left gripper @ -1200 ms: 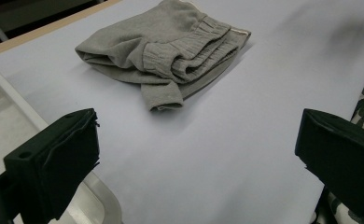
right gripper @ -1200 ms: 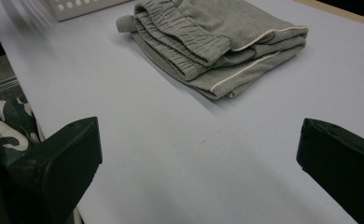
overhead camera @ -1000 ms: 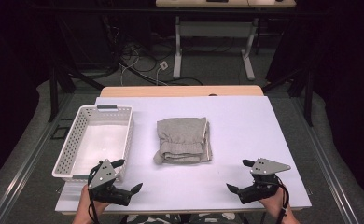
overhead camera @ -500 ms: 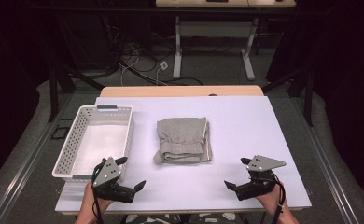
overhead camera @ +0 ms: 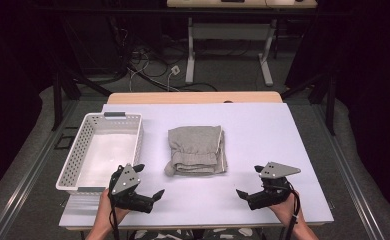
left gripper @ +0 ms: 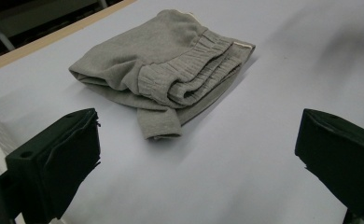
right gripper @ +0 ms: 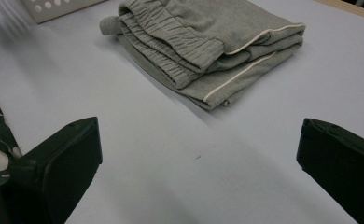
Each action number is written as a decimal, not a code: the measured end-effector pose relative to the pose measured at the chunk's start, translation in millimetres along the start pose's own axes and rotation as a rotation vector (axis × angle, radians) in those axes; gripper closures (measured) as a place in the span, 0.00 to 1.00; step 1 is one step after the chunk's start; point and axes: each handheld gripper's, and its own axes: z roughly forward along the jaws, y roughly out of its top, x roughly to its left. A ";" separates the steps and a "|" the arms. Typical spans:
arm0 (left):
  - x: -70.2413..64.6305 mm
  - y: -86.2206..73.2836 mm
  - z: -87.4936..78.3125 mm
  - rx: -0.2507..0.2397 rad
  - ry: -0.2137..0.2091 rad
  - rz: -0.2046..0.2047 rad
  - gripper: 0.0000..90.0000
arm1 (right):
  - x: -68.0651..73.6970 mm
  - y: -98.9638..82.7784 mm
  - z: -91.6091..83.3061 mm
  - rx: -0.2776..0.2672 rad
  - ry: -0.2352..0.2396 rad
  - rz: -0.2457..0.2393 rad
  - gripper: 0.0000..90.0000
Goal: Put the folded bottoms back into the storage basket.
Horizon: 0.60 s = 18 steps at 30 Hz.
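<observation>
Both of my hand-held grippers have edged toward the folded grey sweatpants [overhead camera: 197,150]: left hand-held gripper [overhead camera: 149,181] and right hand-held gripper [overhead camera: 249,182] gape open, empty.

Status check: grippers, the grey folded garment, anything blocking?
Left gripper open, right gripper open, both empty. Folded grey sweatpants flat mid-table, untouched. Path clear; white basket off to the left.

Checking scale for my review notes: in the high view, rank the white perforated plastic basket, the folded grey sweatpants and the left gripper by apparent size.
1. White perforated plastic basket, largest.
2. Folded grey sweatpants.
3. Left gripper, smallest, though nearest the camera.
</observation>
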 end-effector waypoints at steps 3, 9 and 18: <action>-0.3 2.7 4.1 0.014 0.002 0.001 0.00 | -2.1 5.1 4.8 0.015 -0.002 0.001 0.00; 2.9 9.2 11.6 0.007 0.008 0.002 0.00 | -5.4 9.1 10.8 0.031 -0.004 0.012 0.00; 5.0 19.4 27.1 0.043 -0.007 -0.026 0.00 | -11.5 16.9 23.6 0.045 0.009 0.034 0.00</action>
